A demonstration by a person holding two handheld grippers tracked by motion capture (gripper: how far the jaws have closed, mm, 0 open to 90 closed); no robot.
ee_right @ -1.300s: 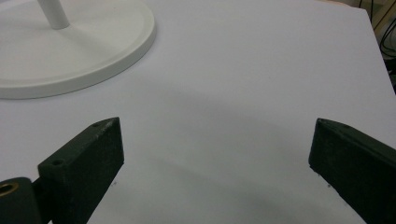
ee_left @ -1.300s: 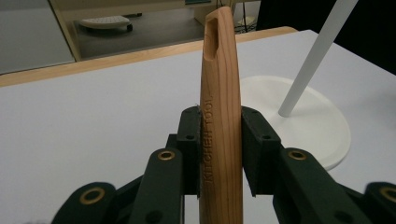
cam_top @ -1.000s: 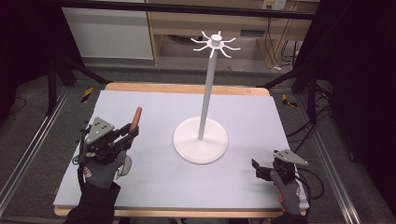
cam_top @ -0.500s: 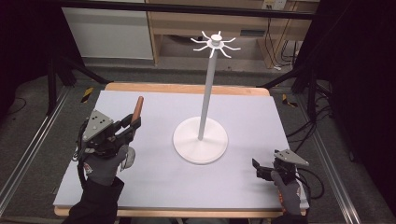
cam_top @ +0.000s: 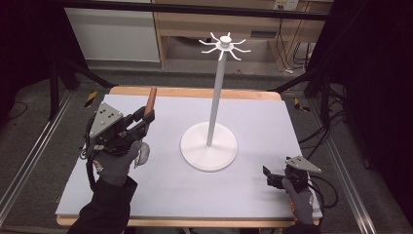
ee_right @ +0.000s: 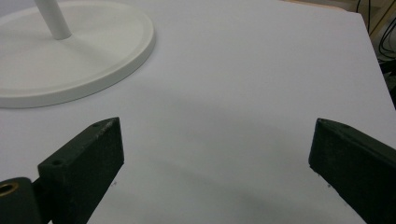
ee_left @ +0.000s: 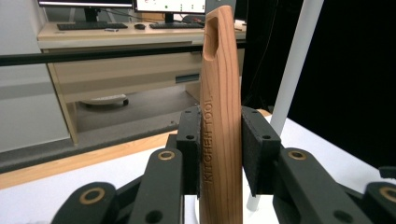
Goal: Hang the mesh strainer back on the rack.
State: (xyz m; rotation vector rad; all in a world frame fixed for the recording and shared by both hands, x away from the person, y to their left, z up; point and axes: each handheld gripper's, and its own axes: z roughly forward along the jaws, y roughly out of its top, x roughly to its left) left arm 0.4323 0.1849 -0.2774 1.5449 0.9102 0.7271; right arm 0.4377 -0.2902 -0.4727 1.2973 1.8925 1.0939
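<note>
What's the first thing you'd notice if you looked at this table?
The tall white stand in the middle of the table, with little hooks spread out at its top. Next, the wooden kitchen tool clamped upright in the left gripper, on the table's left. The right gripper rests open near the front right corner.

Left gripper clamped, right gripper agape

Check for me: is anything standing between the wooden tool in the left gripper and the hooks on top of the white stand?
Nothing visible. The left gripper holds the wooden tool upright left of the stand's pole; open air separates it from the hooks above.
</note>
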